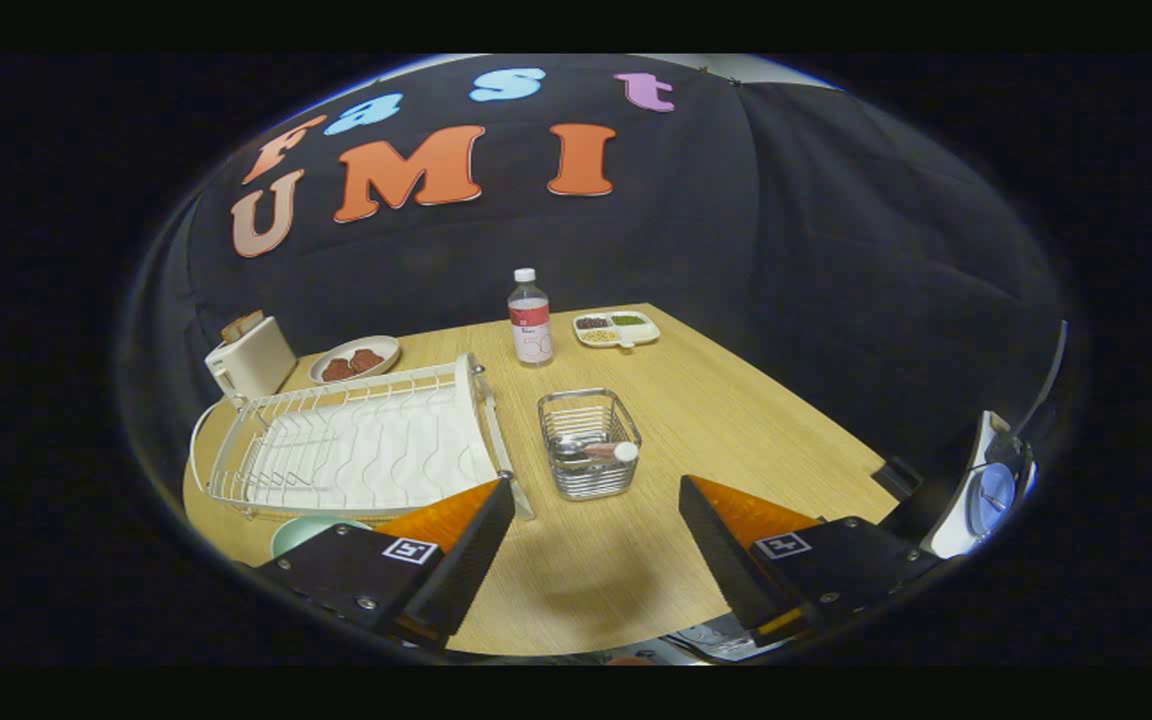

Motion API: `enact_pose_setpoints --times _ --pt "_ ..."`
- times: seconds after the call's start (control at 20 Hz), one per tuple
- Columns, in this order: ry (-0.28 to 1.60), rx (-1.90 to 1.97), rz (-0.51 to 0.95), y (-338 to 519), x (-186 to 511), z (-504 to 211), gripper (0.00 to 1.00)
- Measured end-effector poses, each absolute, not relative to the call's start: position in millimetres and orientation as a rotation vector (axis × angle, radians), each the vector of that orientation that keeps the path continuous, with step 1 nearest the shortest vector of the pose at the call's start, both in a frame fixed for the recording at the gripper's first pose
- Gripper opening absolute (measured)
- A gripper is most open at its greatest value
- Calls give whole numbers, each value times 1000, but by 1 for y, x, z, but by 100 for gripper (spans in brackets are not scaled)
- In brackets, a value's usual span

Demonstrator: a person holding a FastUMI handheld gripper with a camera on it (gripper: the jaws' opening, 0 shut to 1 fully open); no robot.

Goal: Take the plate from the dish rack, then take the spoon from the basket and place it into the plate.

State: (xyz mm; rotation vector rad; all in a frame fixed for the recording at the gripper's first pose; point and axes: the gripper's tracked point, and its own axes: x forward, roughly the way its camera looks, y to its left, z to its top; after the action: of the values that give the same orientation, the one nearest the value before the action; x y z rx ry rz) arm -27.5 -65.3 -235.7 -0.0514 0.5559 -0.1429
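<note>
Tongs [596, 540] spread wide, holding nothing, poised above bare table [736, 400]. Plate [306, 532] lies just left of the near finger, beside the empty dish rack [356, 440]. Ahead, the wire basket [591, 443] holds the spoon [591, 450]: judged light, rigid, slippery; best gripped across its handle from above.

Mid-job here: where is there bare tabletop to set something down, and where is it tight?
Bare table lies beyond the right finger, beside the wire basket, and between the open gripper's fingers short of it. Crowded: the far edge with toaster, food plate, bottle and divided tray; the dish rack and green plate by the left finger.
</note>
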Motion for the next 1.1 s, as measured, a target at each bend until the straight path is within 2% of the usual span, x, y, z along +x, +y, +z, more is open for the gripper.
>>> enact_pose_setpoints --times 0.25,0.4,0.6,0.7,0.75,1.0,1.1 --pt "555 -26 -119 -73 -6 -240 99" --pt "553 -36 -84 -75 5 -243 93" --pt "545 -76 -36 -73 17 -247 74" --pt "559 -85 -14 -71 20 -254 59" --pt "565 -87 -6 -70 20 -257 48" --pt "574 -85 38 -63 24 -260 15" --pt "573 -98 41 -63 26 -257 10"
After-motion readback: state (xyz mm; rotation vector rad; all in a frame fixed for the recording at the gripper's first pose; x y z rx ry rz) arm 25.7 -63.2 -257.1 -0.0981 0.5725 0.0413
